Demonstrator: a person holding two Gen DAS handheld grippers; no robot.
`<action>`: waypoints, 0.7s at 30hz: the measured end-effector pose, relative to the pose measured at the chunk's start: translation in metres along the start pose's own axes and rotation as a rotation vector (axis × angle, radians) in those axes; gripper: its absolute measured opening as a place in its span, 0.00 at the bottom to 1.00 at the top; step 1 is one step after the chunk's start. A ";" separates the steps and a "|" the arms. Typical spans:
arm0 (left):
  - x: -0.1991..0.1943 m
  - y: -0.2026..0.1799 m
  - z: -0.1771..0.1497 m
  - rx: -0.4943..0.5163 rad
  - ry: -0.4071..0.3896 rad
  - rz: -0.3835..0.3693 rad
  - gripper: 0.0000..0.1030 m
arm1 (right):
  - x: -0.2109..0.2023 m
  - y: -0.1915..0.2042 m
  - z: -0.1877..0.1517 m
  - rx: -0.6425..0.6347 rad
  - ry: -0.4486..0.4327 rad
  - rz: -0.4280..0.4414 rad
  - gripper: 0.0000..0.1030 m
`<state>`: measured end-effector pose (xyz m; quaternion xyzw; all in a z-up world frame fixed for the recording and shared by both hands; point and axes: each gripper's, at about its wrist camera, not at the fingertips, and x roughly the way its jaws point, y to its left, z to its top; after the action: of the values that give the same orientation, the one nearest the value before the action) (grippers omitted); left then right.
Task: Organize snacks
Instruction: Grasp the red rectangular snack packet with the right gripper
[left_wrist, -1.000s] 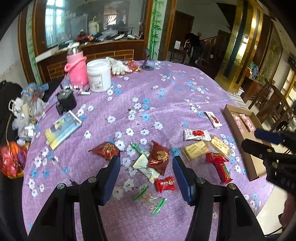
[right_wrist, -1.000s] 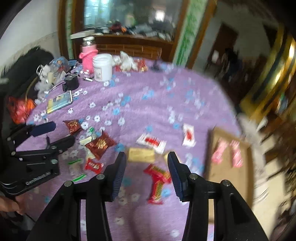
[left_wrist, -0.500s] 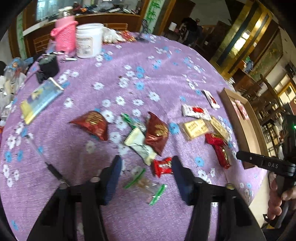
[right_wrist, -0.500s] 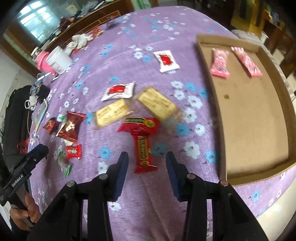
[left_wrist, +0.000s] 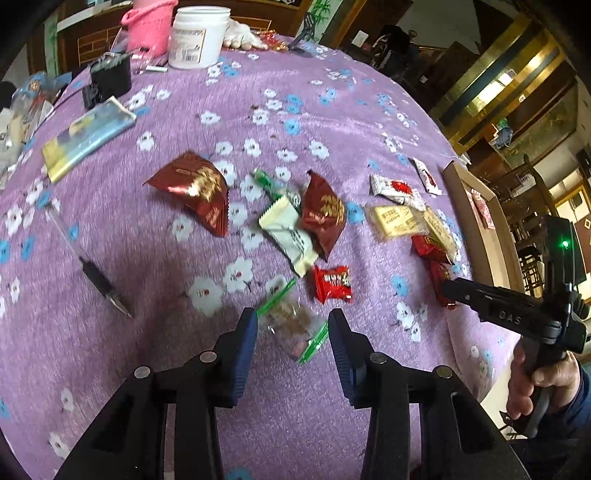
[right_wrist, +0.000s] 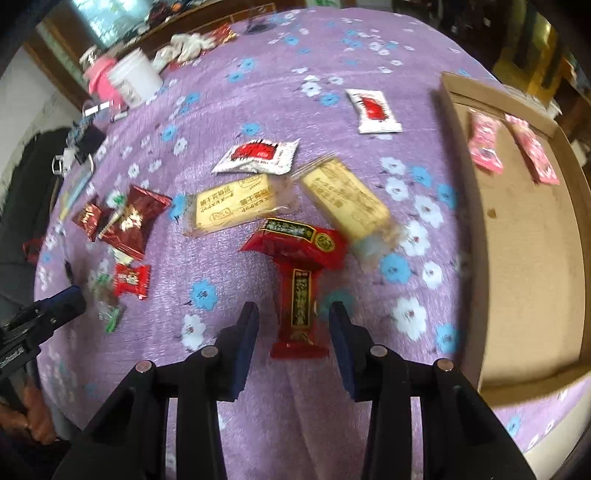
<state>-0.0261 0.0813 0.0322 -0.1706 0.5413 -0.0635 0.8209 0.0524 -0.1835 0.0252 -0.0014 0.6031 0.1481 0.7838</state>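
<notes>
Right wrist: red snack bar (right_wrist: 300, 309) between open claw (right_wrist: 293, 325) fingers.

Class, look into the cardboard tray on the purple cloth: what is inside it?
Two pink snack packs lie side by side at the far end of the tray. The rest of its floor is bare. Its right edge runs out of view.

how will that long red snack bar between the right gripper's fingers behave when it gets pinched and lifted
The long red snack bar looks slim and flat, so it is probably light. Its glossy wrapper may be slippery against the pads of the open right gripper. Its far end lies by a red packet, perhaps tucked under it, so lifting could nudge that packet.
</notes>
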 end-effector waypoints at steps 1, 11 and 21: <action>0.002 -0.001 -0.001 0.002 0.002 0.006 0.40 | 0.005 0.000 0.001 -0.003 0.008 -0.010 0.27; 0.027 -0.016 -0.003 0.082 0.004 0.121 0.52 | 0.001 -0.002 -0.002 -0.058 -0.017 -0.006 0.18; 0.031 -0.029 -0.005 0.140 -0.069 0.186 0.27 | -0.036 0.000 -0.005 -0.133 -0.114 -0.049 0.18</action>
<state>-0.0158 0.0437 0.0137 -0.0640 0.5204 -0.0189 0.8513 0.0393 -0.1933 0.0582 -0.0595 0.5463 0.1686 0.8183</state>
